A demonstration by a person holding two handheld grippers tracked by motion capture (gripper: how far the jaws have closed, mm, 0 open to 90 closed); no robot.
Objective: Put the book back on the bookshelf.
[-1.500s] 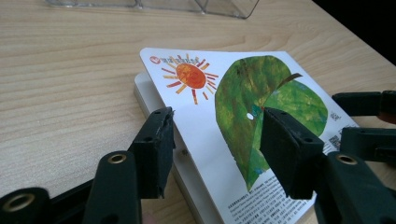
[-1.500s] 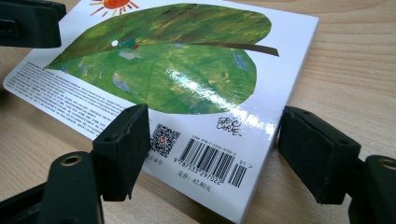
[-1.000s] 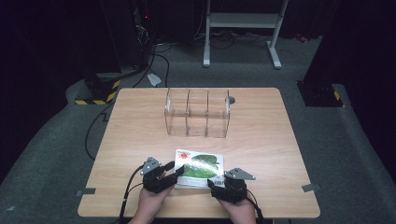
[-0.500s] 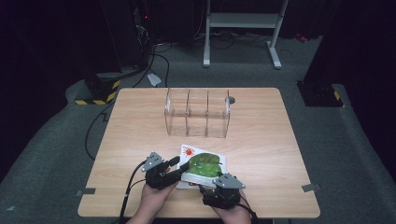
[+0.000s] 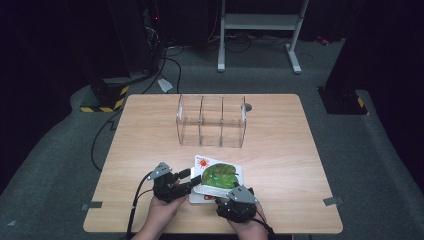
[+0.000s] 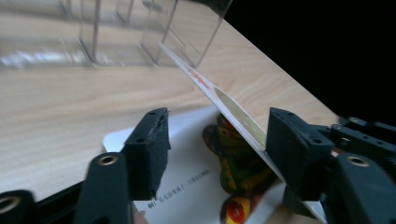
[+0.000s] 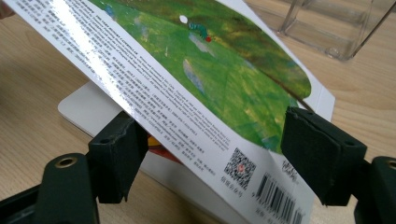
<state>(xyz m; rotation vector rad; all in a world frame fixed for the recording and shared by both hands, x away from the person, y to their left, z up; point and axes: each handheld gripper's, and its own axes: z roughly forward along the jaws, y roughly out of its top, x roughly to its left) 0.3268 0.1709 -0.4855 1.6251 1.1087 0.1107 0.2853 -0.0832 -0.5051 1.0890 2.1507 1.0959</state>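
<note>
Here's the picture book [image 5: 218, 176] at the near edge of the table [image 5: 280, 150], just in front of the clear three-bay organiser [image 5: 212, 120], and its back cover is tilted up off the pages below. The left gripper [image 5: 192, 180] comes in from the book's left side; its fingers [image 6: 149, 149] have just been opening and stand wide, with the raised cover's edge slanting between them, close against the right-hand pad, though I can't tell whether it touches. The right gripper [image 7: 224, 154] sits at the near edge, its fingers [image 7: 322, 151] also spread wide after a slight closing, the glossy barcode corner passing over them without being pinched.

My read on handling: this is a light, thin, floppy paperback. The cover bends under its own weight and the gloss looks slippery, so a pinch on one sheet would likely slide or crease. Better to take the spine side or the whole stack of pages, near the edge, with the pads flat on both faces.
</note>
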